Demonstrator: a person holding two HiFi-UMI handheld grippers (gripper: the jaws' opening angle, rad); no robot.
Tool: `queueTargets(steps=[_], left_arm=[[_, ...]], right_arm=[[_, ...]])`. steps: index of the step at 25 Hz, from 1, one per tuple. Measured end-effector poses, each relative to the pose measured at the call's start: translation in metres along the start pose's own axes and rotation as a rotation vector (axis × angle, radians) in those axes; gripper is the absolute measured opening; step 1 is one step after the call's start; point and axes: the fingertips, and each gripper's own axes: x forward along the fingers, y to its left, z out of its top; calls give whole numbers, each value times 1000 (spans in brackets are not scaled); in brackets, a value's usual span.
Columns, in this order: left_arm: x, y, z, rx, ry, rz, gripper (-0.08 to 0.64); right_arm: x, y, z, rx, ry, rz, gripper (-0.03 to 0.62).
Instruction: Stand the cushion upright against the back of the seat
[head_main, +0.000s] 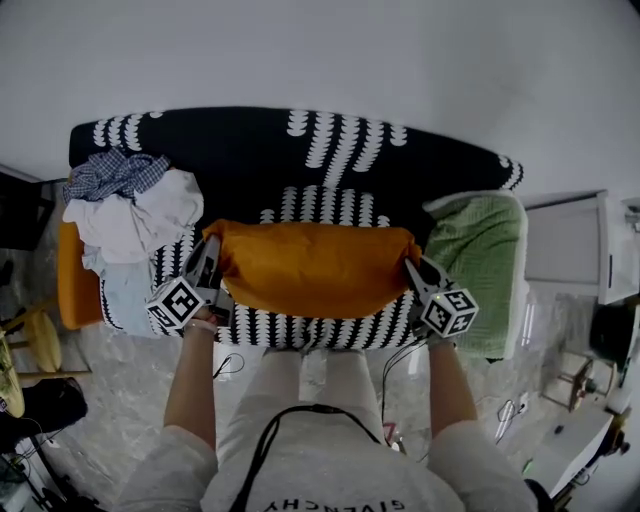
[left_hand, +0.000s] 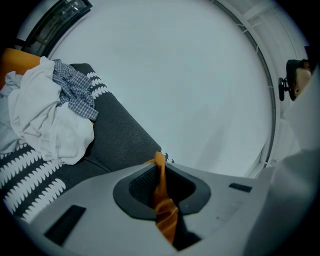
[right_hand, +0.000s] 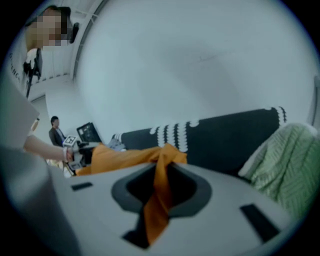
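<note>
An orange cushion (head_main: 312, 268) hangs stretched between my two grippers over the front of the black sofa seat (head_main: 300, 325) with white patterns. My left gripper (head_main: 215, 275) is shut on the cushion's left corner, and a strip of orange fabric (left_hand: 162, 200) is pinched between its jaws. The right gripper (head_main: 418, 275) is shut on the right corner, where orange fabric (right_hand: 159, 197) runs through the jaws. The sofa's dark backrest (head_main: 300, 150) rises behind the cushion.
A pile of white and checked clothes (head_main: 130, 205) lies on the sofa's left end. A green blanket (head_main: 478, 250) covers the right armrest. White furniture (head_main: 570, 245) stands to the right. The person's legs (head_main: 310, 385) are in front of the sofa.
</note>
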Motion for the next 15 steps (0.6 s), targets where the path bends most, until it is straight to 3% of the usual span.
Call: queueTargets(steps=[15], left_arm=[[27, -8, 16, 2, -49, 16, 61]], right_arm=[[17, -19, 26, 35, -12, -54, 67]])
